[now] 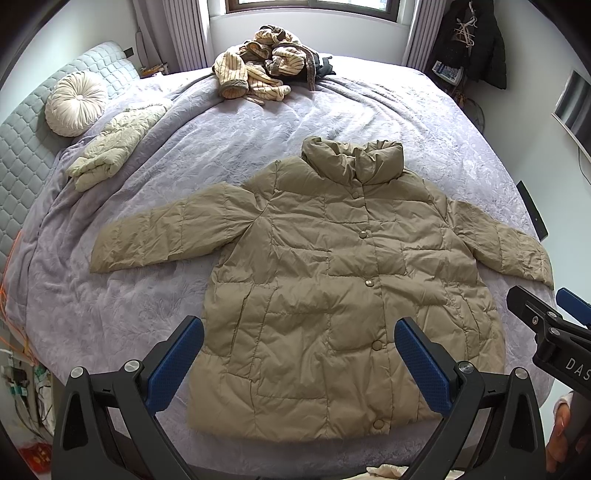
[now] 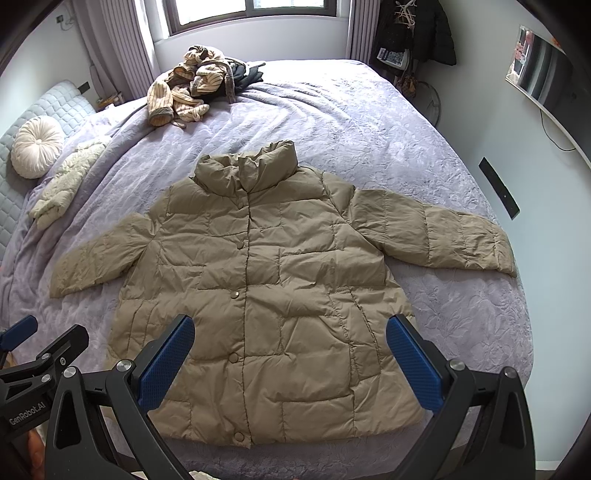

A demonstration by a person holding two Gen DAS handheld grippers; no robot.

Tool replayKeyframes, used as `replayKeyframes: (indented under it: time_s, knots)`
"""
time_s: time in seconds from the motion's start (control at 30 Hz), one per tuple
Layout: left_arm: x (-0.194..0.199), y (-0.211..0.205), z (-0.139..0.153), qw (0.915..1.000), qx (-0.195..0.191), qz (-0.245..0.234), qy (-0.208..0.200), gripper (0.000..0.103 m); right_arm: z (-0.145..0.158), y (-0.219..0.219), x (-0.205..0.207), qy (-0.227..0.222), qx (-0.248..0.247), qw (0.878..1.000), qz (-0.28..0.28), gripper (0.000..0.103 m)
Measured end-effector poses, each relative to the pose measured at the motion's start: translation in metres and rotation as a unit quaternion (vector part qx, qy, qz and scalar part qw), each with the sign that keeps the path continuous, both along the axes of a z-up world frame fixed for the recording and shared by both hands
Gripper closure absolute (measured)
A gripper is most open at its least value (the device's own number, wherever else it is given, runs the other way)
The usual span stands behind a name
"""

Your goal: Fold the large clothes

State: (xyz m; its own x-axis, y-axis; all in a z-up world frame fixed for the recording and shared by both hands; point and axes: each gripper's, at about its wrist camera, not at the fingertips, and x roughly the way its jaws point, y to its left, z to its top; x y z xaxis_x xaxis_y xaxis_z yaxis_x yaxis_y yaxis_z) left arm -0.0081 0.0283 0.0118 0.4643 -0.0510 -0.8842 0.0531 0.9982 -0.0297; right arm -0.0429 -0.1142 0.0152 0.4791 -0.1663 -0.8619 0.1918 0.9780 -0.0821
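- Khaki puffer jacket (image 1: 332, 288) lies flat and front-up on the lilac bedspread (image 1: 229, 140), snapped shut down the middle, collar standing at the end far from both tongs and hem nearest them.
- Both sleeves are spread out sideways: the jacket's left-view sleeve (image 1: 155, 236) reaches out beyond the left gripper's left finger, and the other sleeve (image 2: 443, 232) stretches out past the right gripper's right finger.
- Left gripper (image 1: 299, 362) hangs above the hem with its jaws spread wide; the blue pads (image 1: 177, 362) frame the lower part of the jacket and hold nothing.
- Right gripper (image 2: 291, 362) is likewise wide open and empty, poised over the hem, its blue pads (image 2: 413, 365) either side of the lower front panel.
- In the left wrist view the right gripper's black body shows at the right edge, beside the jacket's cuff; in the right wrist view the left gripper's body sits at the lower left.
- Far ahead of both tongs, near the window (image 2: 255, 11), a striped garment heap (image 1: 258, 62) sits bundled on the bedspread with dark clothing against it.
- Ahead and to the left, a cream quilted garment (image 1: 110, 144) lies folded near a round pleated cushion (image 1: 75, 103), which rests against the quilted headboard (image 1: 26, 147).
- A dark coat (image 2: 417, 29) hangs in the far right corner.
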Motion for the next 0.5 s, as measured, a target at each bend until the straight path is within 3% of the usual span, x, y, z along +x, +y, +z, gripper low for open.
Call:
replayKeyframes:
  time_s: [0.5]
  knots:
    - [-0.0015,0.0025,-0.002,1.0,-0.001,0.0,0.001,0.0,-0.0014,-0.0001,-0.0006,0.001,0.001,1.0,0.0,0.0]
